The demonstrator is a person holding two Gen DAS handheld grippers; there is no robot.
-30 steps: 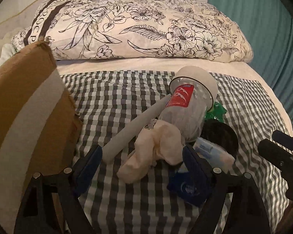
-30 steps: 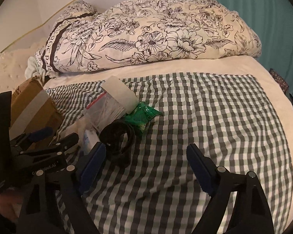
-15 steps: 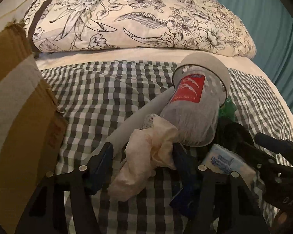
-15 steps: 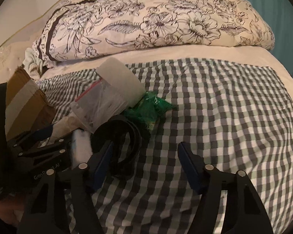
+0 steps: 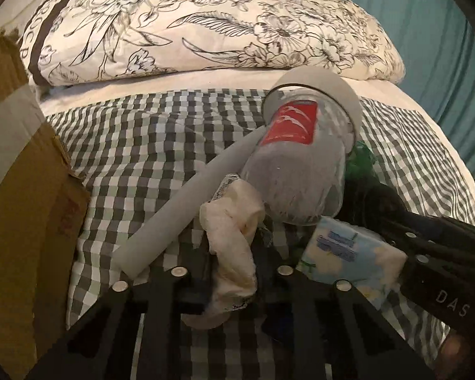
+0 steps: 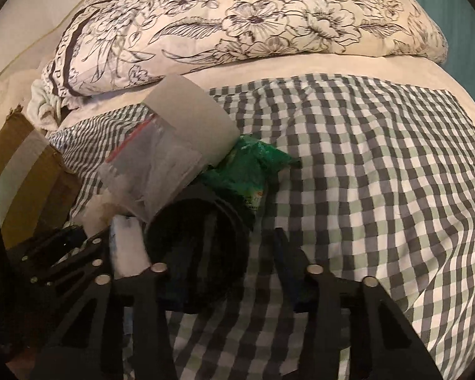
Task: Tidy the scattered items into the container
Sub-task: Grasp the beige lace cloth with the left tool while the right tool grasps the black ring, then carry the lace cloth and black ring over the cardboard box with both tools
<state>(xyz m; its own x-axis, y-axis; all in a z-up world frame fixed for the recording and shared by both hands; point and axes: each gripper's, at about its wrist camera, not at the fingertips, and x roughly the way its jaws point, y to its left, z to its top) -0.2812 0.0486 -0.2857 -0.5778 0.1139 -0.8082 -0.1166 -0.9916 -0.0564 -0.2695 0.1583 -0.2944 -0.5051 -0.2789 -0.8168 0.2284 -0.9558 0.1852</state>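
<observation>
Near the left edge of the checked cloth (image 5: 161,145), just beside the cardboard box (image 5: 22,190), the whole pile is unsorted, so I judge the tidying barely begun. My left gripper (image 5: 234,272) is closing on the crumpled cream cloth (image 5: 234,240), which sits between its jaws and looks pinched. My right gripper (image 6: 231,272) is closing around the black coiled belt (image 6: 196,247), the coil between the jaws; I cannot tell if it is gripped yet. The grey tube (image 5: 186,212) lies flat, its long axis running from the box side up toward the clear jar (image 5: 300,158), which lies on its side, lid toward the pillow (image 5: 205,25). Tissue pack (image 5: 348,253) and green packet (image 6: 247,167) remain.
</observation>
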